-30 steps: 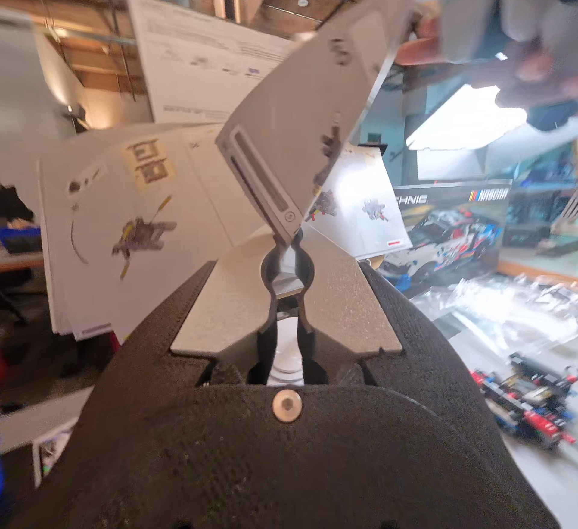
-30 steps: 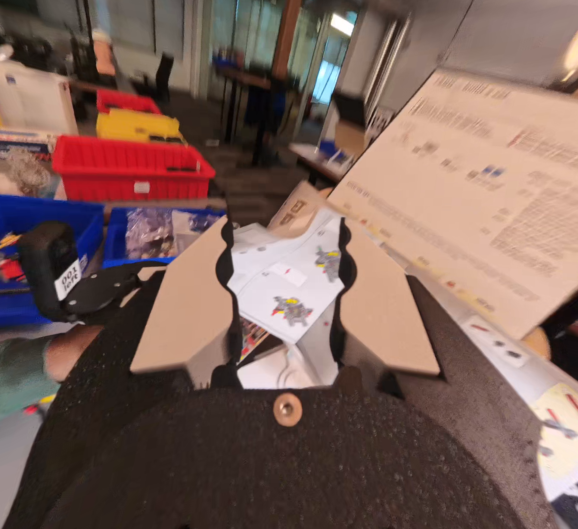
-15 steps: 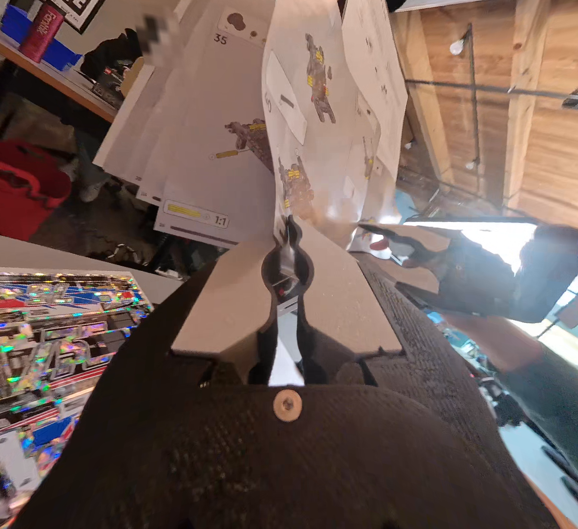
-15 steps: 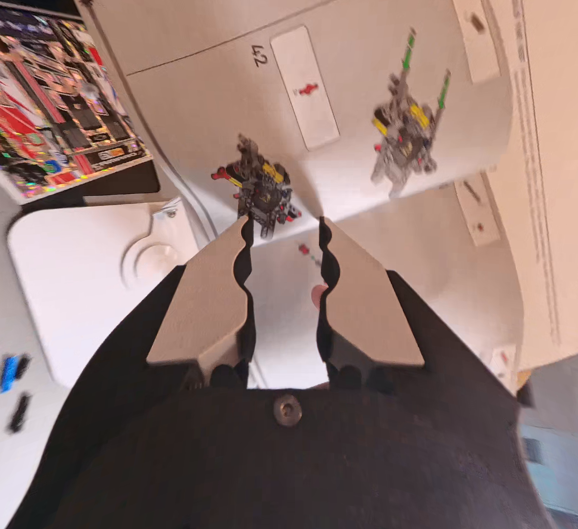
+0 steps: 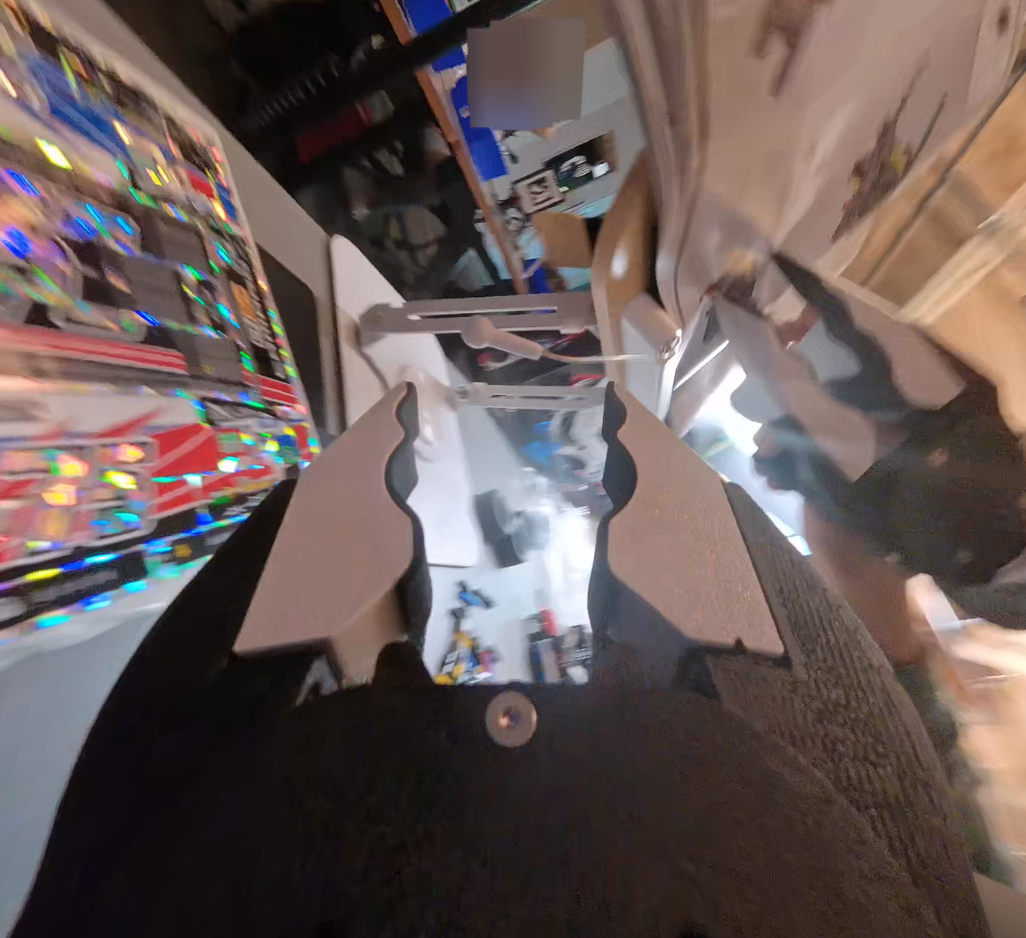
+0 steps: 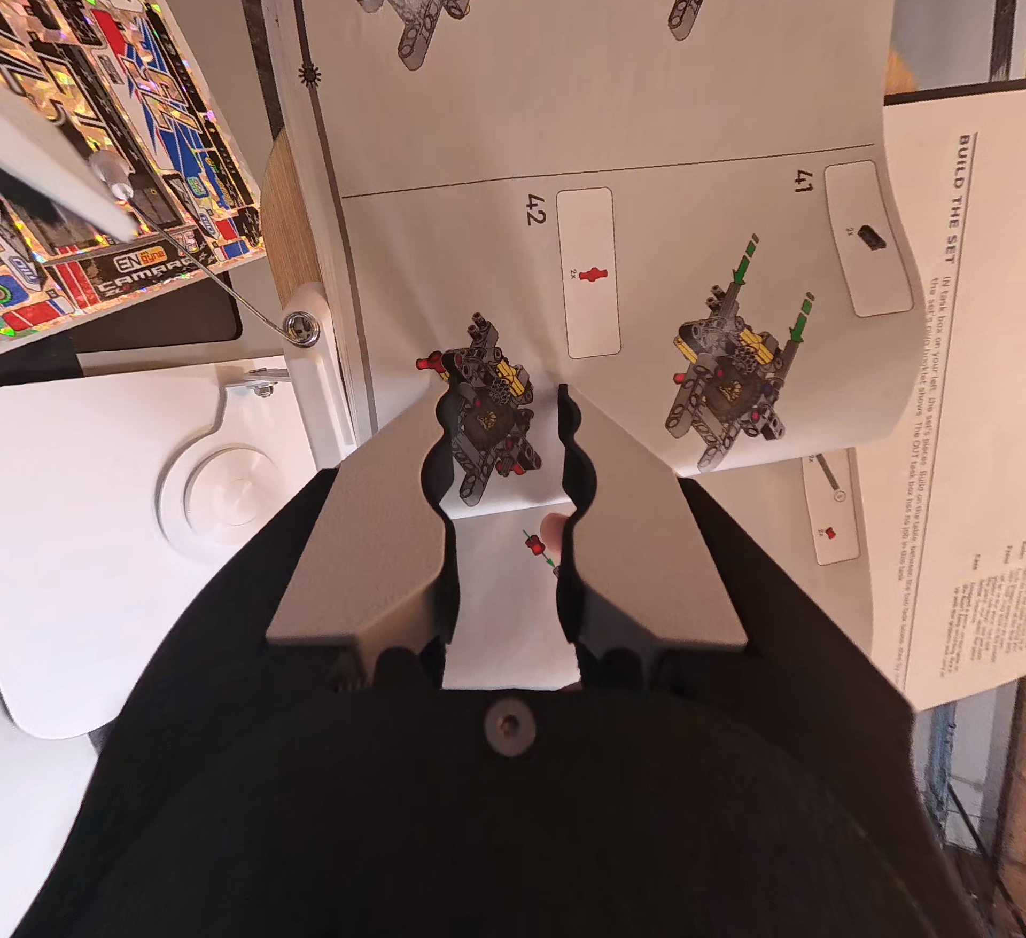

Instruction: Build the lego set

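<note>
Right tool (image 6: pixel 503 394) released, jaws apart, nothing gripped. Hovering just in front of the booklet (image 6: pixel 610 106), with the lower edge of a curled page (image 6: pixel 722 256) showing in the gap between the jaws. Cannot tell whether touching the paper or only near it.

Left tool (image 5: pixel 509 387) also released, jaws wide, nothing between them. Much blur in the left wrist view, so little certain there.

Booklet propped open on a white stand (image 6: pixel 111 495). Shiny sticker sheet (image 6: pixel 111 106) just beside the stand, on the left in the right wrist view.

Loose pieces (image 5: pixel 472 645) seen low in the gap of the left tool, lying on the tabletop (image 5: pixel 44 717), well apart from both tools.

Judged on handling:
- Page: very light, thin and soft, curling by itself, easy to crease or tear. Best to take hold at the free lower edge, close to the corner, with a gentle clamp, and to turn slowly.
- Pieces: probably small, hard and smooth, light, likely to slip or roll away. Best to grip across the flat sides, not on the round pins.
- Sticker sheet: thin and glossy. Better left alone for now.
</note>
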Available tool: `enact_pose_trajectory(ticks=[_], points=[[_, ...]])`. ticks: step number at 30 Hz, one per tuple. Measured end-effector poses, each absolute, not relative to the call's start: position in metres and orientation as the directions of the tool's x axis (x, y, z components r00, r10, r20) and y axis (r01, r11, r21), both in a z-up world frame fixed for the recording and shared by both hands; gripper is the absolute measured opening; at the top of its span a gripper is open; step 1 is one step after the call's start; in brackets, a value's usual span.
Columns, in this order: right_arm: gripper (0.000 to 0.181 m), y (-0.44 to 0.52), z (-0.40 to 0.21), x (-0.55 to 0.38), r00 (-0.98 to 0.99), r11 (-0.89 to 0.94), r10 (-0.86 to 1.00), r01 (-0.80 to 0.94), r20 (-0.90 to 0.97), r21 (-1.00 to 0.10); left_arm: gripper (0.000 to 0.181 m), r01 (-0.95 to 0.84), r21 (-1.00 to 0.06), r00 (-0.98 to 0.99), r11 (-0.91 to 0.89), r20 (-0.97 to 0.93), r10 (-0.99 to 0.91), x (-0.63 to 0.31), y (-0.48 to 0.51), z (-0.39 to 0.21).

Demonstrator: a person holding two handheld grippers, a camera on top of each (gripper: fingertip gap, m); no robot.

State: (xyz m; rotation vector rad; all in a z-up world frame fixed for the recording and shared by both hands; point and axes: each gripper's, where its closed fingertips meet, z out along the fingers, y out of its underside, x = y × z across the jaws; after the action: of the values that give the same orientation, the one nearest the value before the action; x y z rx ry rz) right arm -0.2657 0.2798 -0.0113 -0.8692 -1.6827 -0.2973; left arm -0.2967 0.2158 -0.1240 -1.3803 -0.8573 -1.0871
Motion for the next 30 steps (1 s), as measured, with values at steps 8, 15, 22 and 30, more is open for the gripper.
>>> enact_pose_trajectory(ticks=[8, 15, 22, 30], points=[[0.034, 0.281, -0.012, -0.267, -0.025, 0.682, 0.420, 0.668, 0.907, -0.298, 0.010, 0.945, -0.304, 0.325, 0.119, 0.914, -0.244, -0.319, 0.216, -0.073], [0.033, 0.282, -0.011, -0.268, 0.020, 0.677, 0.466, 0.635, 0.884, -0.371, 0.000, 0.553, -0.828, 0.833, 0.093, 0.547, -0.085, -0.292, 0.221, -0.004], [0.035, 0.278, -0.011, -0.265, 0.015, 0.676, 0.481, 0.630, 0.877, -0.382, 0.013, 0.496, -0.868, 0.864, 0.024, 0.496, 0.082, -0.299, 0.226, 0.001], [0.037, 0.277, -0.014, -0.263, 0.011, 0.679, 0.483, 0.627, 0.876, -0.382, 0.047, 0.682, -0.725, 0.719, 0.093, 0.689, 0.092, -0.302, 0.220, -0.058]])
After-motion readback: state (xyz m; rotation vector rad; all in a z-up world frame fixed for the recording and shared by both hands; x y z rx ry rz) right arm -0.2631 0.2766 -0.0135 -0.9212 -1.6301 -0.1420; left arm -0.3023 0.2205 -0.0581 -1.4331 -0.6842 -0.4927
